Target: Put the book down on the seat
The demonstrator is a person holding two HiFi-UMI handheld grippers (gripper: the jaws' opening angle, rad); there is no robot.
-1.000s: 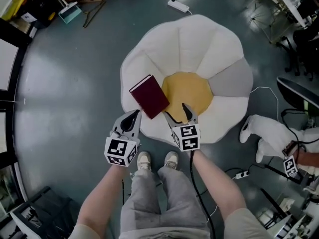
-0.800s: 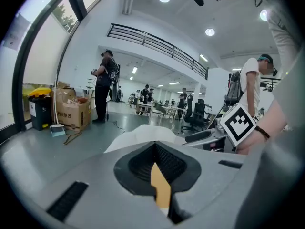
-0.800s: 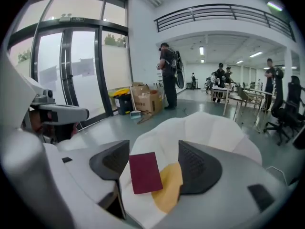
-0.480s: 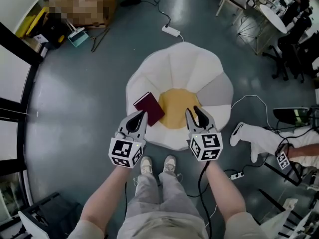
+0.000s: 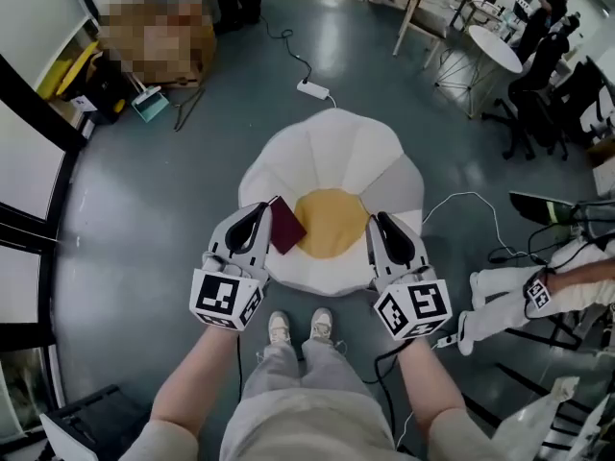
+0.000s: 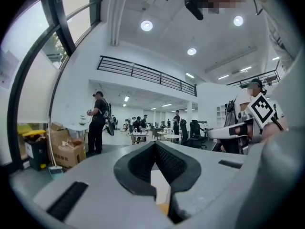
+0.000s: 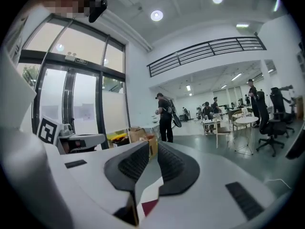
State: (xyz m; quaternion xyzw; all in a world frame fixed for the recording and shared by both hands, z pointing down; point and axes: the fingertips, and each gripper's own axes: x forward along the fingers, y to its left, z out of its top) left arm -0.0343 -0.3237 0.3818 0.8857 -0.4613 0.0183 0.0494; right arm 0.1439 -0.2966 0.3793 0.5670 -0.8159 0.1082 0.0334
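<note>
The dark red book [image 5: 286,227] lies flat on the left side of the flower-shaped seat [image 5: 346,152], partly over its yellow centre [image 5: 332,221]. Both grippers are held up above the seat's near edge, pointing out into the room. My left gripper [image 5: 258,209] hovers over the book's left edge; its fingertips meet with nothing between them [image 6: 155,147]. My right gripper [image 5: 377,221] is over the seat's right front petal. Its jaws are closing, a thin gap still shows, and nothing is between them [image 7: 152,144].
My shoes [image 5: 279,327] stand just in front of the seat. A power strip [image 5: 313,90] and cable lie on the floor behind it. Cardboard boxes [image 5: 159,36] sit far left, a round table [image 5: 495,46] far right. Another person's white gripper [image 5: 538,291] shows at right.
Both grippers have risen away from the seat, and the view has pulled back. The right jaws have narrowed from wide open to a thin gap. The book stays lying on the seat.
</note>
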